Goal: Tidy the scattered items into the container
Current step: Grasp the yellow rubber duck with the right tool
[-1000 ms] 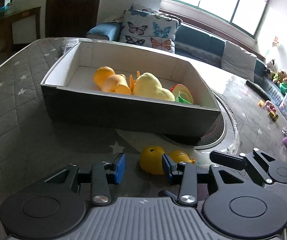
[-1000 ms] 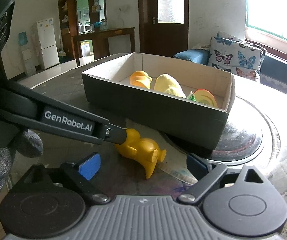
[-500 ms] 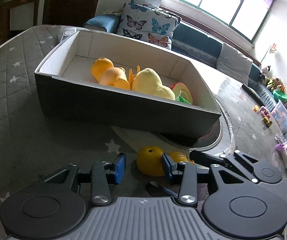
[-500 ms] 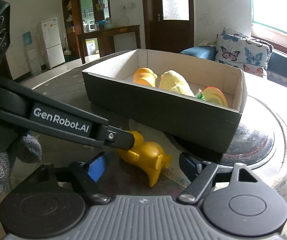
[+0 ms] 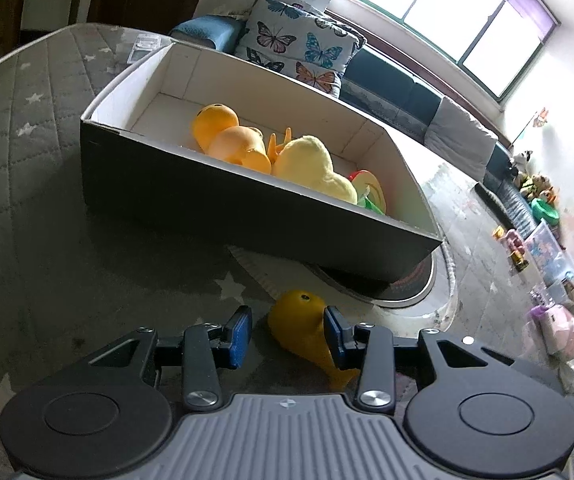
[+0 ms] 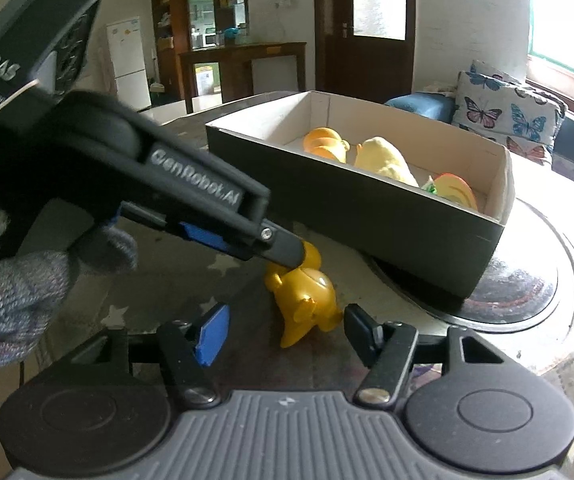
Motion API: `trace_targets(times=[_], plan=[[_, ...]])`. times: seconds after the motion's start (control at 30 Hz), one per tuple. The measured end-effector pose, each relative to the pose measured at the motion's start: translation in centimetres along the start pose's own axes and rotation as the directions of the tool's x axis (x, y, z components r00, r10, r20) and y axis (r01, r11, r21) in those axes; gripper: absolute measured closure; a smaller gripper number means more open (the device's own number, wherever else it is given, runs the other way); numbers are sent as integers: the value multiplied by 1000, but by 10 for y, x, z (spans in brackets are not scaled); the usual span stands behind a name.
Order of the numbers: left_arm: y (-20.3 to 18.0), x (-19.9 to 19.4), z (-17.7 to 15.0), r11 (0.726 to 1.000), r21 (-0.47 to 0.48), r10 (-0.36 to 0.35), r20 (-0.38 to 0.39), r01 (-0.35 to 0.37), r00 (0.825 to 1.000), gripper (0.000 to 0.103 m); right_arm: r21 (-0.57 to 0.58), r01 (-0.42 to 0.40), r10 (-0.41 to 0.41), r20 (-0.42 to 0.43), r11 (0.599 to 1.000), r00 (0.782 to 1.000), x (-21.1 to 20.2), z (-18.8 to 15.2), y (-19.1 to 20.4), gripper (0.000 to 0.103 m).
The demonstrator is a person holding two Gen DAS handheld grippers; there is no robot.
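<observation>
A yellow rubber duck [image 5: 301, 326] lies on the table in front of the dark cardboard box [image 5: 227, 208]. My left gripper [image 5: 287, 336] is open around the duck's head; its right pad touches the duck. In the right wrist view the duck [image 6: 307, 296] lies between the fingers of my open right gripper [image 6: 283, 332], and the left gripper [image 6: 191, 208] reaches onto it from the left. The box [image 6: 367, 204] holds orange ducks [image 5: 227, 136], a yellow plush [image 5: 311, 168] and a rainbow toy [image 5: 371, 192].
The box rests partly on a round turntable [image 6: 527, 292] on the grey quilted table cover [image 5: 15, 168]. A sofa with butterfly cushions [image 5: 303, 48] stands behind. Toys [image 5: 543, 264] lie on the floor at the right.
My left gripper has moved forward so the duck's head sits between its pads. My right gripper has drawn closer to the duck and narrowed a little. The duck has tipped slightly.
</observation>
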State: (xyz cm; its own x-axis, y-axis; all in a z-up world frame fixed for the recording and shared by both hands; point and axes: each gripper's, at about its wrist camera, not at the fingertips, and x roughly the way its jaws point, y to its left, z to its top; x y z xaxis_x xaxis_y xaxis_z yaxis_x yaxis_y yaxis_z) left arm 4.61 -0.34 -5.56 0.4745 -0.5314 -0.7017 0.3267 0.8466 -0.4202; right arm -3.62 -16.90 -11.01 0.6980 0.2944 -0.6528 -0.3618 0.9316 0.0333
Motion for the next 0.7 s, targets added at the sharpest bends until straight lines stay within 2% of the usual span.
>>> trace_targets(times=[0.2,0.43,0.47,0.7], plan=[[0,5,4,1000,-10,-15,-8,15,1000,61,43,18,-18,18,999,1000,4,7,-7,44],[4,12,5,999,-36,-26,-25,25,999,61,59,7,-8,12,998,1000,10,9,-9,60],[5,12,5,998,-44,-35,-28,34,999,64,63,7,-8,12,998,1000,10,8,-10,60],[4,10,5,998,-45,-44,-30,43,999,65,67,3,-4,18,998,1000,8,8,-9,61]])
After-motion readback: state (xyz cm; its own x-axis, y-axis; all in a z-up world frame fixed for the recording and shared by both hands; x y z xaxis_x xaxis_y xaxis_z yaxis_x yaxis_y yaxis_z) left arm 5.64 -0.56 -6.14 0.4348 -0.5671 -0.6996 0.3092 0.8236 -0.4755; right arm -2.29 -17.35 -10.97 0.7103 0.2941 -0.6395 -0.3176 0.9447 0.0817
